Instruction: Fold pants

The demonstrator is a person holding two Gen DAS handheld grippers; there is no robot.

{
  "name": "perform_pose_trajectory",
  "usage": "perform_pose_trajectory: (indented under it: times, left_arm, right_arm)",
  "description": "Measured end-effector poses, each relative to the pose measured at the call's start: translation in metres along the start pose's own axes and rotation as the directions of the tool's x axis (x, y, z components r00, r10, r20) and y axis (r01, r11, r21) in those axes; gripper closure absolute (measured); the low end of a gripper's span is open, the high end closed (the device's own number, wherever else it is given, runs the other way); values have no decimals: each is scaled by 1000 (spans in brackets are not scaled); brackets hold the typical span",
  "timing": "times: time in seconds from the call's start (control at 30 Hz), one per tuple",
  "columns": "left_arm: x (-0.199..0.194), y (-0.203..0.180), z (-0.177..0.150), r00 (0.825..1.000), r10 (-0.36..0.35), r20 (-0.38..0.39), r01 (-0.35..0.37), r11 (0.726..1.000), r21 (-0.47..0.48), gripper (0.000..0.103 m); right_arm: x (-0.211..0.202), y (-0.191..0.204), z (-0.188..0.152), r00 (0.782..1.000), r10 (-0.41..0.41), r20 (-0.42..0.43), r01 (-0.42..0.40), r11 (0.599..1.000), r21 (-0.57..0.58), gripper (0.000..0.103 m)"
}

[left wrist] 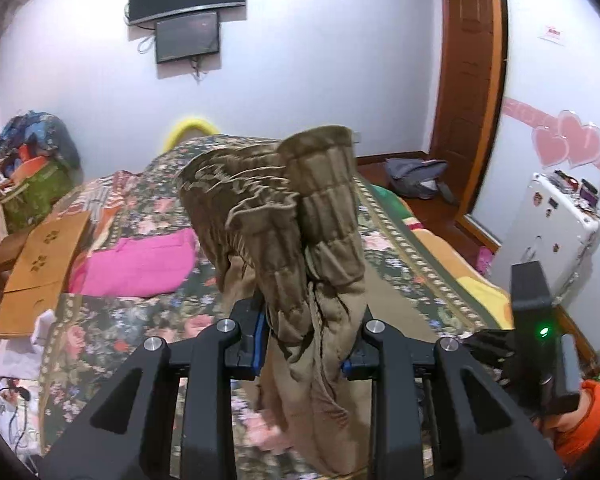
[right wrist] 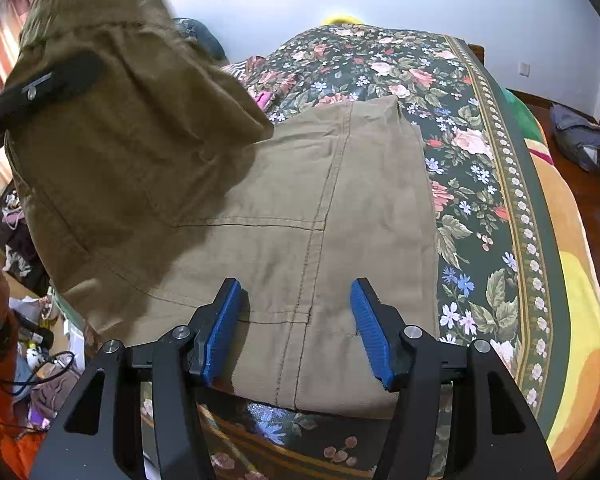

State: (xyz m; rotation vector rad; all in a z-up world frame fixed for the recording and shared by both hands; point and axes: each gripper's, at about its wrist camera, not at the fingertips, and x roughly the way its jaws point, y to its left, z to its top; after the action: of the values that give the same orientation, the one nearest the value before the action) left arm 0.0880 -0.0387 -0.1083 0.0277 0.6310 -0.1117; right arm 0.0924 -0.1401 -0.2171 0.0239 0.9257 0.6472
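The khaki pants (right wrist: pixel 324 208) lie on the floral bedspread (right wrist: pixel 472 184). My left gripper (left wrist: pixel 306 340) is shut on the pants' elastic waistband (left wrist: pixel 284 200) and holds that bunched end up in the air. In the right wrist view the lifted part (right wrist: pixel 112 128) hangs at the upper left with the left gripper's finger (right wrist: pixel 48 84) against it. My right gripper (right wrist: pixel 296 328) is open, its blue pads either side of the flat pants near the bed's near edge, holding nothing.
A pink cloth (left wrist: pixel 140 264) and a wooden lap tray (left wrist: pixel 44 260) lie on the bed's left side. A white case (left wrist: pixel 548 232) stands at the right. A grey bag (left wrist: pixel 416 176) lies on the floor by the door. Clutter sits at the left.
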Motion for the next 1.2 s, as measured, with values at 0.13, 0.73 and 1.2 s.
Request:
perform_pose_trajectory:
  times: [0.13, 0.73, 1.2]
  left_arm:
    - [10, -12, 1, 999, -45, -30, 45, 999, -2, 76]
    - [60, -71, -22, 958, -164, -233, 182, 982, 59, 76]
    - [68, -84, -36, 915, -206, -346, 234, 971, 40, 21]
  right_arm:
    - [-9, -5, 0, 1000, 11, 10, -11, 1000, 12, 49]
    - [-34, -49, -33, 999, -29, 37, 21, 983, 180, 49]
    - [-66, -60, -30, 993, -79, 87, 59, 975, 216, 49]
